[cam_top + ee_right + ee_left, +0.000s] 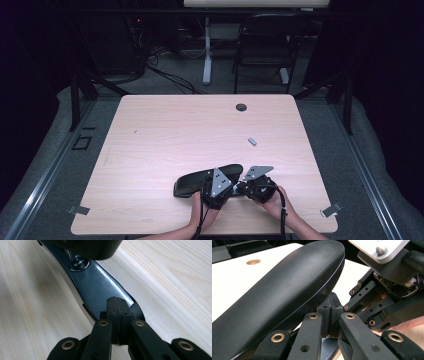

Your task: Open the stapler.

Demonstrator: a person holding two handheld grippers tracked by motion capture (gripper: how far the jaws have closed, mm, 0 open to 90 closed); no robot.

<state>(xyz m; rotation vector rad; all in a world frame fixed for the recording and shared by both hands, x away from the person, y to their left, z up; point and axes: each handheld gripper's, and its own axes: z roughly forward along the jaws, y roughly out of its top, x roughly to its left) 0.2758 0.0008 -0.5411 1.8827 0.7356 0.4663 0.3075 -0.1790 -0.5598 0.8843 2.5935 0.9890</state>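
Note:
A long black padded armrest (200, 181) lies on the wooden table (165, 135) near its front edge, with a glossy dark metal bracket (100, 280) screwed under one end. My left gripper (220, 179) is beside the pad's right end; in the left gripper view the gripper (330, 315) has its pads pressed together just under the pad (277, 295). My right gripper (241, 188) comes in from the right; in the right gripper view it (118, 312) is shut at the narrow tip of the bracket. Whether either pinches the thin plate I cannot tell.
A small grey piece (252, 141) lies right of the table's middle, and a round grommet hole (241, 107) sits near the far edge. Clamps (332, 210) hold the front corners. A folding chair (265, 45) and a desk leg stand beyond the table.

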